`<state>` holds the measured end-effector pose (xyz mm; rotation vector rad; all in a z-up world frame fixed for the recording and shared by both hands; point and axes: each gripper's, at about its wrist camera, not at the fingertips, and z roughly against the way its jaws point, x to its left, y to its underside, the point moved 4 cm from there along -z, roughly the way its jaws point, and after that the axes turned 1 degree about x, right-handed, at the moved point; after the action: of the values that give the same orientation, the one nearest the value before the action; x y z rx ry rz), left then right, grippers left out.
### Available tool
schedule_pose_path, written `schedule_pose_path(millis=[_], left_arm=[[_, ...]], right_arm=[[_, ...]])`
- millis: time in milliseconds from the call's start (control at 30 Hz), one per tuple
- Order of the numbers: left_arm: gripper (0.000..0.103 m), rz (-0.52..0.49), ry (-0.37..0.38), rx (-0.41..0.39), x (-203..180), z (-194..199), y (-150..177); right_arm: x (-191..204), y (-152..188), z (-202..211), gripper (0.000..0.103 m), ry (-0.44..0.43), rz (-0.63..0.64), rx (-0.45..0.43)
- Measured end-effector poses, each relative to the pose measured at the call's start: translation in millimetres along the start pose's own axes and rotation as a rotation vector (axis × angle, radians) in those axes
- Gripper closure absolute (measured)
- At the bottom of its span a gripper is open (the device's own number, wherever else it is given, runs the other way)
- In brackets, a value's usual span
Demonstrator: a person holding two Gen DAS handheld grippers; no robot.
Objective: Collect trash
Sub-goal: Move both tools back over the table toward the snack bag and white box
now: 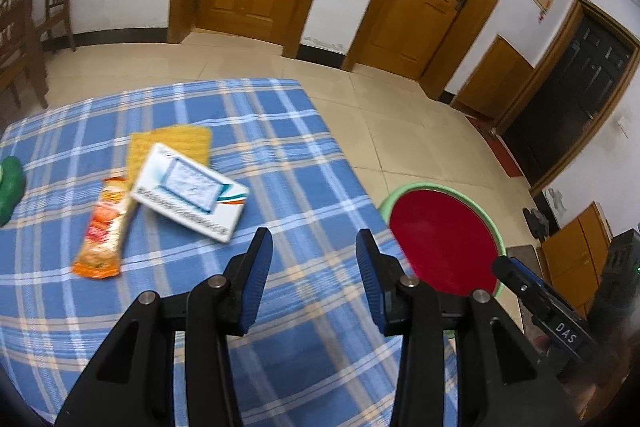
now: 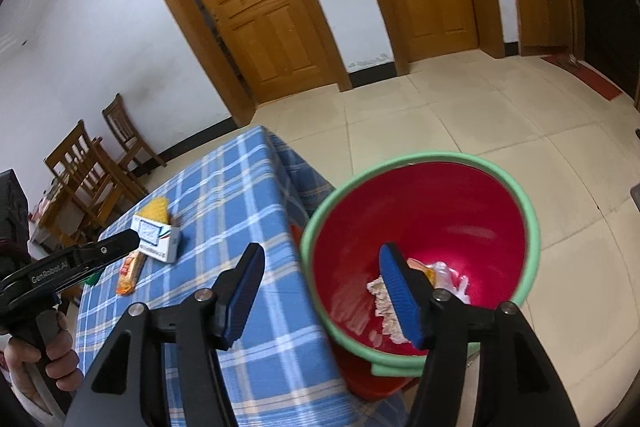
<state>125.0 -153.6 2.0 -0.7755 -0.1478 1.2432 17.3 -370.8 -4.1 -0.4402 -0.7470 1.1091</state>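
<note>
Your left gripper (image 1: 314, 239) hangs over the blue plaid tablecloth (image 1: 240, 307) with its blue-padded jaws apart and nothing between them. Ahead of it and to its left lies the trash not yet collected: an orange snack wrapper (image 1: 102, 231), long and flat with a crimped end, and just beyond it, touching its far end, a white carton (image 1: 191, 191) with a pale blue panel on top and a band of dark print along its side. The carton rests partly on a yellow mat (image 1: 176, 143). A green object (image 1: 10, 187) sits farther left at the frame's edge, too blurred to identify. Your right gripper (image 2: 320, 269) is held above the red bucket (image 2: 460, 211) with the green rim (image 2: 532, 227), which stands on the tiled floor (image 2: 440, 123) just off the table's corner; its jaws are apart with no item in them. Under its right finger, at the bucket's bottom, lie a crumpled beige scrap (image 2: 382, 297) and some clear plastic wrapping (image 2: 450, 277).
</note>
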Motion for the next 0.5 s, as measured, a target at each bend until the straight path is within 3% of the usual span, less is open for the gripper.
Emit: schedule_pose_path(millis=[500], left_arm=[[0.059,0.106,-0.123,-0.051,91.7,31.3,-5.0]], right_arm=[[85.8,-11.2,-31.5,0.037,-0.062,0.143,0.044]])
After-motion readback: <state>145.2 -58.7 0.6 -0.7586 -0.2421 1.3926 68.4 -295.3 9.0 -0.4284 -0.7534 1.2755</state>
